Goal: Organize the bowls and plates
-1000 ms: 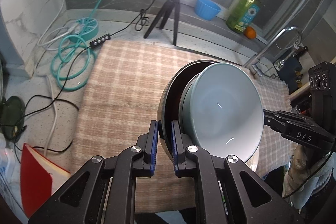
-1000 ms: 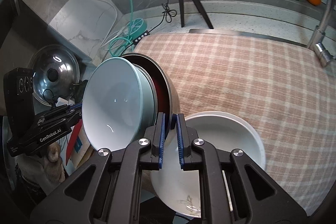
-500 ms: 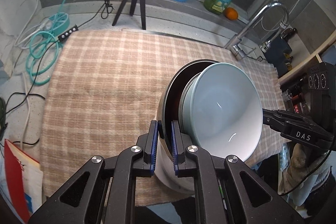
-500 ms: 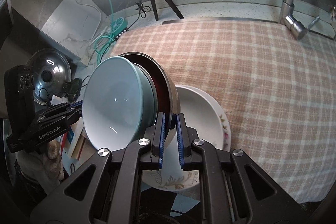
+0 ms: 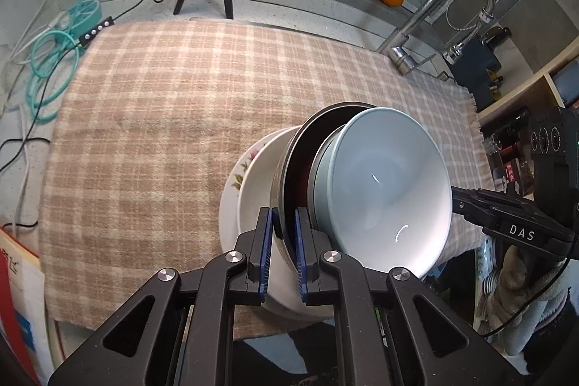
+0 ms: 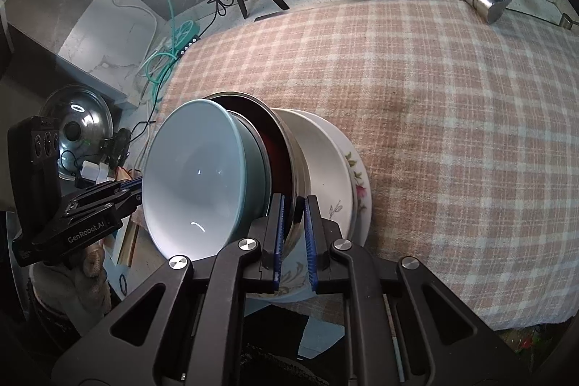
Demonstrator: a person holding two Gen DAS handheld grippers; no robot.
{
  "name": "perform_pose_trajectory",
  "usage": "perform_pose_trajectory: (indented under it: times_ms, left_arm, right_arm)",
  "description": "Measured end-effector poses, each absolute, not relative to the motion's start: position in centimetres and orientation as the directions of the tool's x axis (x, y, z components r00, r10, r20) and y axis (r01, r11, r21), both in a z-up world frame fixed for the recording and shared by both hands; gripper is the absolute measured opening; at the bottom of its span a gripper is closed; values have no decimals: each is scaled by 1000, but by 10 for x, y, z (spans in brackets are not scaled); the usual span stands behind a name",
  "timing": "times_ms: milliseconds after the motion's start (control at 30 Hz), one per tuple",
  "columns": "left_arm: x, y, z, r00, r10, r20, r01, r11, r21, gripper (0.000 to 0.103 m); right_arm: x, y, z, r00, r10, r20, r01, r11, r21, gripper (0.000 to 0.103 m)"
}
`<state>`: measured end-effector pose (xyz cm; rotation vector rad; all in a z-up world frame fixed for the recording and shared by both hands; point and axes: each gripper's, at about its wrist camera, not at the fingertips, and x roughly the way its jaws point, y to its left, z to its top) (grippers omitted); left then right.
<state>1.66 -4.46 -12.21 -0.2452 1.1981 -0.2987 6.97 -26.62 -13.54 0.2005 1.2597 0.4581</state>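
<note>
Two grippers, L (image 5: 283, 252) & R (image 6: 292, 237), clamp opposite rims of steel bowl (image 5: 289, 176) nesting pale-blue ceramic bowl (image 5: 380, 190); white floral plates (image 5: 249, 183) lie at 9 o'clock in L view, directly beneath.

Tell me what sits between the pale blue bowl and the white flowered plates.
A steel bowl with a dark red inside, its rim pinched by the left gripper and right gripper. The pale blue bowl nests in it; the white flowered plates lie behind. Both wrist views show this.
</note>
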Motion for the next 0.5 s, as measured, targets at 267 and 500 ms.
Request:
perform_pose_trajectory:
  times_ms: [267,500]
  left_arm:
    - [18,-48,-128,317,-350,-882,105,937,-334,9]
    - [21,-48,-127,322,-346,-881,113,938,-327,9]
  right_arm:
    - [69,-272,-143,214,444,-870,-210,891,402,11]
    - [69,-272,-147,203,444,-873,-214,890,403,13]
